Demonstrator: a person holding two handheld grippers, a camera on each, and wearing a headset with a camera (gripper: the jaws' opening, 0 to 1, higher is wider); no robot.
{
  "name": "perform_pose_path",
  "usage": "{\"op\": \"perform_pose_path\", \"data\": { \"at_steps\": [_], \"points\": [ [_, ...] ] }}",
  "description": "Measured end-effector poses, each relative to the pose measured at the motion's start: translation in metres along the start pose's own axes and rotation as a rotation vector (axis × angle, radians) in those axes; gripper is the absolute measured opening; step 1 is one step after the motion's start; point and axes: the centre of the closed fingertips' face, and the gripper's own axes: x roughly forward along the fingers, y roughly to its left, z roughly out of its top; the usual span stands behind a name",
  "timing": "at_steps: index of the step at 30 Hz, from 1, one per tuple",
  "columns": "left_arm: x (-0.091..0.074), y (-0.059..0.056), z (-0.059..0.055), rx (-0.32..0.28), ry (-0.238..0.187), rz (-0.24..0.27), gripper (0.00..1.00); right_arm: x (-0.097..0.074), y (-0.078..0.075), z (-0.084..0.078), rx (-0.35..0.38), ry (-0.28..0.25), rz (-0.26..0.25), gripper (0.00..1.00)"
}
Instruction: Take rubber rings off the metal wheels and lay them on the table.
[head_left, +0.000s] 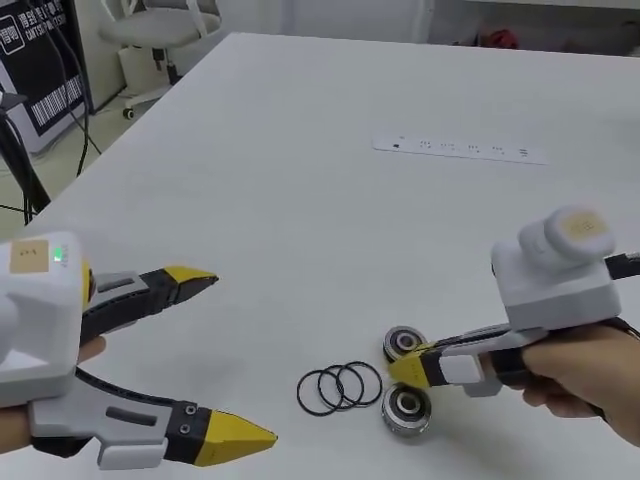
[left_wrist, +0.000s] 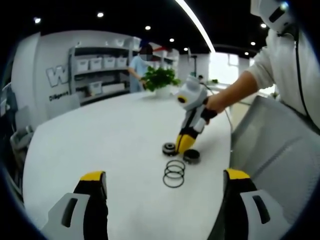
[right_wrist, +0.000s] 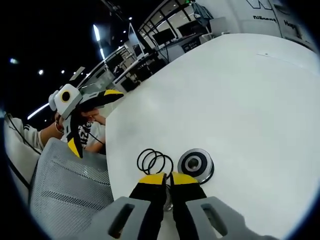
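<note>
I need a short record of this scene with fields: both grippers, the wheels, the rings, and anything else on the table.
left gripper: open wide, apart from the parts
right gripper: jaws together, tip between the two wheels
metal wheels: two, close together on the table
rubber rings: three, loose on the table, overlapping, beside the wheels
rings left on wheels: cannot tell
power strip: white, on the far side
</note>
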Motion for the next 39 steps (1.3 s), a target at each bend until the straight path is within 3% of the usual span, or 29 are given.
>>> {"op": "perform_pose_path", "data": {
  "at_steps": [17, 39],
  "points": [
    [-0.002, 0.0, 0.009, 0.031, -0.007, 0.0, 0.97, -0.021, 0.003, 0.005, -0.025, -0.044, -0.032, 0.01],
    [-0.007, -0.002, 0.021, 0.057, -0.018, 0.008, 0.98, -0.063, -0.001, 0.003, -0.071, -0.126, -0.07, 0.07]
  ]
}}
